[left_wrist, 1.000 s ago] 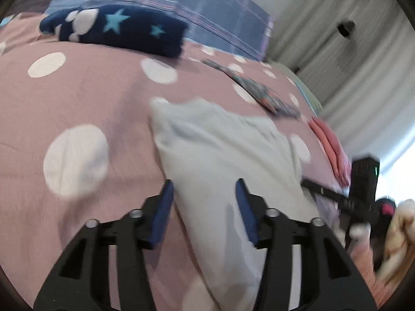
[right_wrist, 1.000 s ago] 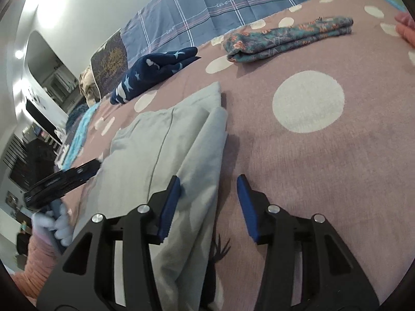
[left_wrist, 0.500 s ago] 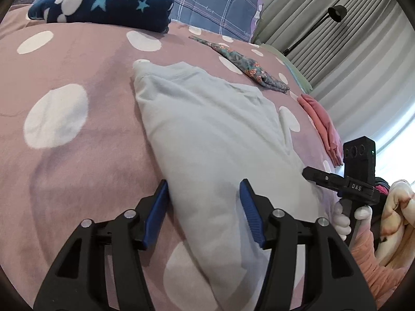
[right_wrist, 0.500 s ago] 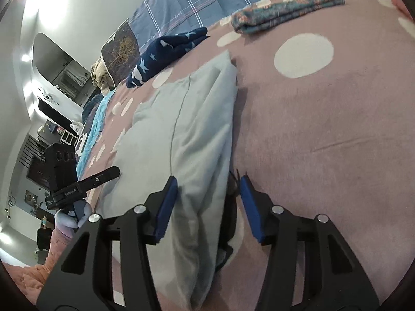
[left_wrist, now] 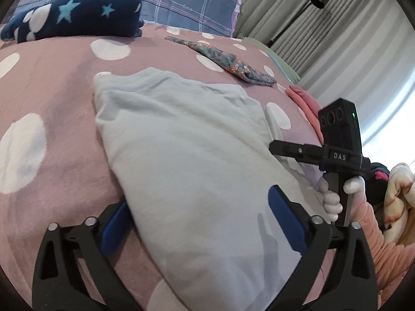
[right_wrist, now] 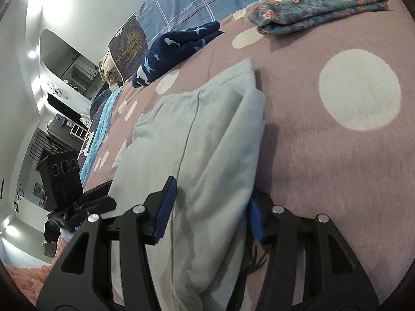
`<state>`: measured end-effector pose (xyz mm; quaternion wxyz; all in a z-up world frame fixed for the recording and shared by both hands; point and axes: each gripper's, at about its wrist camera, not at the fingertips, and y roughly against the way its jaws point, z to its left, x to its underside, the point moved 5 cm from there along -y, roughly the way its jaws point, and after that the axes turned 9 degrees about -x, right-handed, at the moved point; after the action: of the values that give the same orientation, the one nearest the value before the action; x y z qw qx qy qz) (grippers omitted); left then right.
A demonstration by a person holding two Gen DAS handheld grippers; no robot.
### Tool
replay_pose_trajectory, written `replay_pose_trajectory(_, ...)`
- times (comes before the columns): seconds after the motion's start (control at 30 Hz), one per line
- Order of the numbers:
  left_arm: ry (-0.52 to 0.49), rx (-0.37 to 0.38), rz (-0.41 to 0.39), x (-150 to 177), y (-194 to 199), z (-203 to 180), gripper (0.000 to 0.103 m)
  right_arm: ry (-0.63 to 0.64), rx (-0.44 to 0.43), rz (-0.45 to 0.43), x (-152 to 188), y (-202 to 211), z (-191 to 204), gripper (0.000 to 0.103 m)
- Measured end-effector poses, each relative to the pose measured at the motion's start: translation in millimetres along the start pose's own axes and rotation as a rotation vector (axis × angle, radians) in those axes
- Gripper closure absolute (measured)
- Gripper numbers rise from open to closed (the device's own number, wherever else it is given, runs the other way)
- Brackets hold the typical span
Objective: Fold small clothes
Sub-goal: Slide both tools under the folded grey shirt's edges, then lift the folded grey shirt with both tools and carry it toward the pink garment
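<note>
The pale grey-green garment (left_wrist: 186,150) lay flat on the bed (left_wrist: 52,83), on its pink bedspread with white dots, already doubled over itself: the right wrist view showed a stacked, layered edge along its right side and a seam running up its top layer. It looked partly folded, a broad oblong, and probably needed one more fold to match the compact bundles farther up the bed.

The left gripper (left_wrist: 199,220) straddled the near left corner of the garment. Its fingers (left_wrist: 284,217) were spreading wide apart, cloth lying between them, and neither pad pressed on it, so that corner seemed let go. The right gripper (right_wrist: 210,207) sat at the near right edge, its fingers (right_wrist: 166,204) about half apart with the thick folded edge between them; whether they pinched it or merely flanked it I could not tell.

By count: one garment in hand; three other pieces already folded and set aside, namely a navy star-print bundle (left_wrist: 75,18) near the pillow, a teal floral piece (right_wrist: 321,10) and a pink piece (left_wrist: 306,103) at the bed's right edge. One blue plaid pillow (left_wrist: 181,0) lay at the head. Two grippers, two fingers each. Beyond the bed stood curtains (left_wrist: 324,46) and one black lamp (left_wrist: 319,0).
</note>
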<state>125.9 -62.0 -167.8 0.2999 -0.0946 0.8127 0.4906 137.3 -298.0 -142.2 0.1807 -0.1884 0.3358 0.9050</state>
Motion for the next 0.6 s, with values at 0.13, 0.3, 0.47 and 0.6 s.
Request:
replay_pose_trajectory(0.13,-0.005,-0.009,-0.001,-1,-2,0,0.002,0.020,-0.003,-0.004,-3,-3,0,0.051)
replay_pose_trajectory(0.3,0.007,0.011,-0.002,-5,-4,3,0.002,0.039,-0.009,-0.005,-6,-5,-1,0.051)
replay_pose_trajectory(0.47,0.016,0.033,0.000,-10,-7,4,0.002,0.057,-0.012,0.000,-13,-10,-2,0.051)
replay_pose_trajectory(0.6,0.013,0.026,0.001,-15,-9,7,0.014,0.073,-0.010,0.009,-22,-18,-1,0.052)
